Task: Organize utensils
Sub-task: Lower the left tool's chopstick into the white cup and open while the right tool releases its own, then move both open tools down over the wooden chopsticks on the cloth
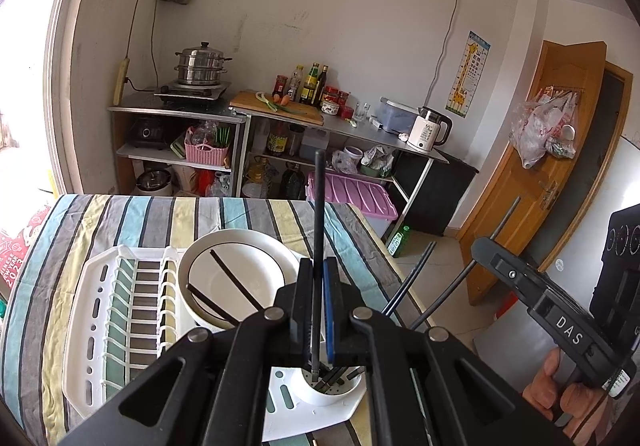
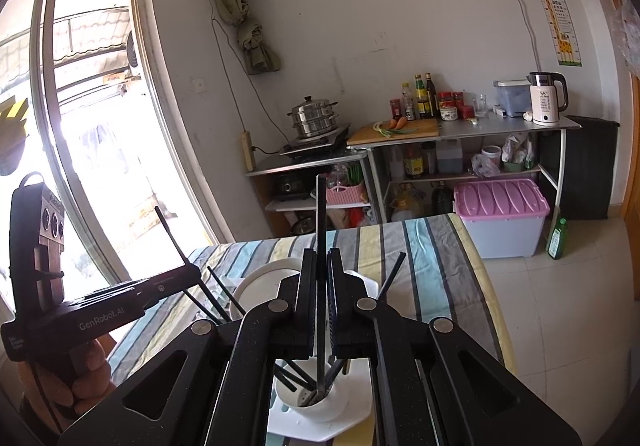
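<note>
My left gripper (image 1: 318,270) is shut on a black chopstick (image 1: 318,214), held upright with its lower tip in the white round utensil cup (image 1: 326,392) of the drying rack (image 1: 100,326). My right gripper (image 2: 320,266) is shut on another black chopstick (image 2: 321,214), also upright with its tip in the same cup (image 2: 316,402). Several black chopsticks lean in the cup. Two more black chopsticks (image 1: 232,278) lie across a white bowl (image 1: 240,266) on the rack. The right gripper body shows at right in the left wrist view (image 1: 552,306).
The rack sits on a table with a striped cloth (image 1: 60,246). Beyond stand metal shelves with a steamer pot (image 1: 202,66), bottles, a cutting board, a kettle (image 1: 430,128) and a pink-lidded box (image 2: 502,206). A wooden door (image 1: 560,166) is at right.
</note>
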`<action>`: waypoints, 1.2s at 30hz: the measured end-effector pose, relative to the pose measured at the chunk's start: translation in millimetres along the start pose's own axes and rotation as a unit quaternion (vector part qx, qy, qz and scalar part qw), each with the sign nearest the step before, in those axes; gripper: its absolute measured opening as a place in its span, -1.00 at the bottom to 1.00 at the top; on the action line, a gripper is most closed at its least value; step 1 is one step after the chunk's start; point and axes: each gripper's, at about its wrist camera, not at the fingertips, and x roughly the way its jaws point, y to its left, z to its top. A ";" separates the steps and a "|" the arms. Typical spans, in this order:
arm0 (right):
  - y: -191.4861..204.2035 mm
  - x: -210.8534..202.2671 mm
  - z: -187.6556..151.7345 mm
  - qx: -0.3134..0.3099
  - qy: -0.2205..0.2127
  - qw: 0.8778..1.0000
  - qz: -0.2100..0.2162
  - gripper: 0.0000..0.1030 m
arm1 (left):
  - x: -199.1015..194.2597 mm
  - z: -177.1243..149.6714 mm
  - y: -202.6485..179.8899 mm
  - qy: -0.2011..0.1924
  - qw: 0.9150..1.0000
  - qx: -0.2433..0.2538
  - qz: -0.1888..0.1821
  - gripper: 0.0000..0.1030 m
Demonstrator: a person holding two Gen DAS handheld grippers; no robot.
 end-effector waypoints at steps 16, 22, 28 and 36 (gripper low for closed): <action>-24.6 30.8 -27.5 0.027 0.045 0.998 -0.018 -0.89 | 26.4 -36.7 29.3 0.038 0.998 -0.035 0.017 -0.88; -25.8 30.4 -26.0 0.024 0.050 0.998 -0.018 -0.88 | 28.4 -38.7 30.6 0.040 0.998 -0.033 0.025 -0.86; -26.4 25.3 -28.6 0.018 0.059 0.998 -0.025 -0.71 | 25.0 -41.5 32.2 0.038 0.998 -0.026 0.032 -0.84; -25.0 5.5 -43.5 0.011 0.061 0.998 -0.024 -0.70 | 4.7 -55.1 31.3 0.035 0.999 -0.007 0.040 -0.69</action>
